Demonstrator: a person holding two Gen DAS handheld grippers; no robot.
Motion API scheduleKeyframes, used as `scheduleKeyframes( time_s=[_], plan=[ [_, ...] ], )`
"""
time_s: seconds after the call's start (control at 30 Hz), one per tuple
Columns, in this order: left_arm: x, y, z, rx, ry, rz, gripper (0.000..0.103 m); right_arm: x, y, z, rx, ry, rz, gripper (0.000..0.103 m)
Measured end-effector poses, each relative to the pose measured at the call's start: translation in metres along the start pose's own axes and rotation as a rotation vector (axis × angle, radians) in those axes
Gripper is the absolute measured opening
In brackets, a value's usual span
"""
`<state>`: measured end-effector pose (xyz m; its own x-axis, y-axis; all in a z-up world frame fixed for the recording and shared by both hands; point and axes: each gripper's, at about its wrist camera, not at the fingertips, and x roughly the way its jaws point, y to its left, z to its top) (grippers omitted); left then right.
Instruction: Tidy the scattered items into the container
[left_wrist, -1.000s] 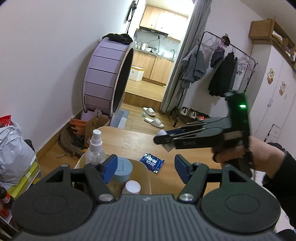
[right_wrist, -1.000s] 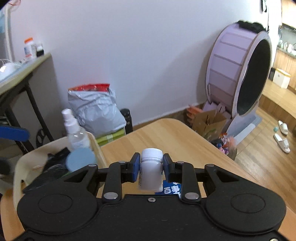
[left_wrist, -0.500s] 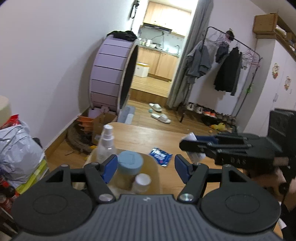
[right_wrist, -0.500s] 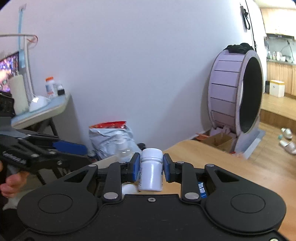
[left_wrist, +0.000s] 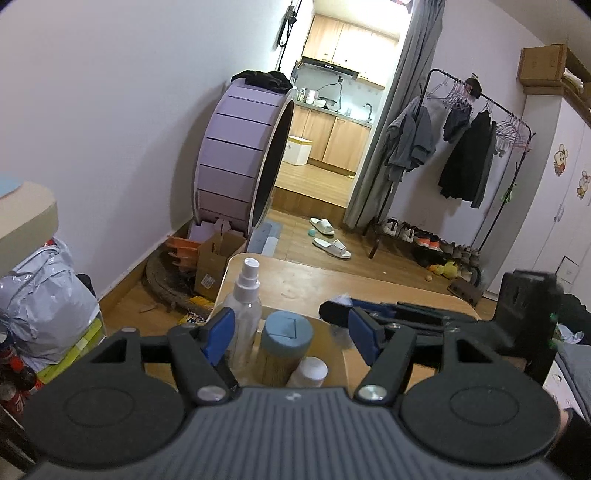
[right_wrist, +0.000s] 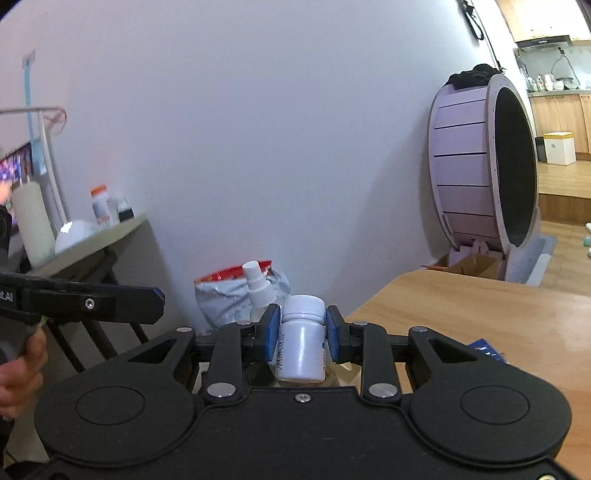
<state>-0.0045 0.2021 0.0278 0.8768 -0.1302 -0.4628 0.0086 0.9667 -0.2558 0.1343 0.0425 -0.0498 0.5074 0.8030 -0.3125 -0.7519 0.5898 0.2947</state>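
At the wooden bench (right_wrist: 480, 317), our right gripper (right_wrist: 301, 332) clamps a white pill bottle (right_wrist: 301, 343) upright between its blue fingers (right_wrist: 271, 334), their pads pressed to both of its sides. Only the right wrist view shows that grip; in the left wrist view the right gripper (left_wrist: 388, 314) enters side-on from three o'clock, its tip blurred and the bottle no more than a pale smear.

Only the left wrist view looks down into the container (left_wrist: 336, 339), a shallow beige tray at the bench's near edge. We count three items standing in it: one clear spray bottle (left_wrist: 245, 306) at nine o'clock, one blue-lidded jar (left_wrist: 284, 343) at centre, and one small white-capped bottle (left_wrist: 308, 371) at six o'clock. Our left gripper (left_wrist: 288, 332) hangs over them with its fingers (left_wrist: 218, 330) spread wide and nothing between the pads.

From the right wrist view the tray is nearly hidden behind the gripper body; just the spray bottle (right_wrist: 256, 286) rises at eleven o'clock of the held bottle. One blue packet (right_wrist: 485, 349) lies flat on the bench at three o'clock, outside the tray. The left gripper (right_wrist: 81, 304) crosses at nine o'clock, a hand (right_wrist: 20, 369) beneath it.
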Motion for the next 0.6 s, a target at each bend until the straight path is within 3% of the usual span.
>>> scheduleKeyframes(
  time_s=[0.2,0.43,0.6],
  plan=[
    [-0.002,0.001,-0.002,-0.004,-0.007,-0.004,0.067,-0.004,0.006,-0.014,-0.016,0.008,-0.019,0.038],
    [-0.004,0.001,-0.001,-0.01,-0.017,-0.01,0.067,-0.02,0.016,-0.014,-0.066,0.025,-0.025,0.039],
    [0.0,-0.002,-0.002,0.004,-0.003,-0.017,0.067,-0.035,0.013,-0.01,-0.101,0.026,-0.072,0.049]
  ],
)
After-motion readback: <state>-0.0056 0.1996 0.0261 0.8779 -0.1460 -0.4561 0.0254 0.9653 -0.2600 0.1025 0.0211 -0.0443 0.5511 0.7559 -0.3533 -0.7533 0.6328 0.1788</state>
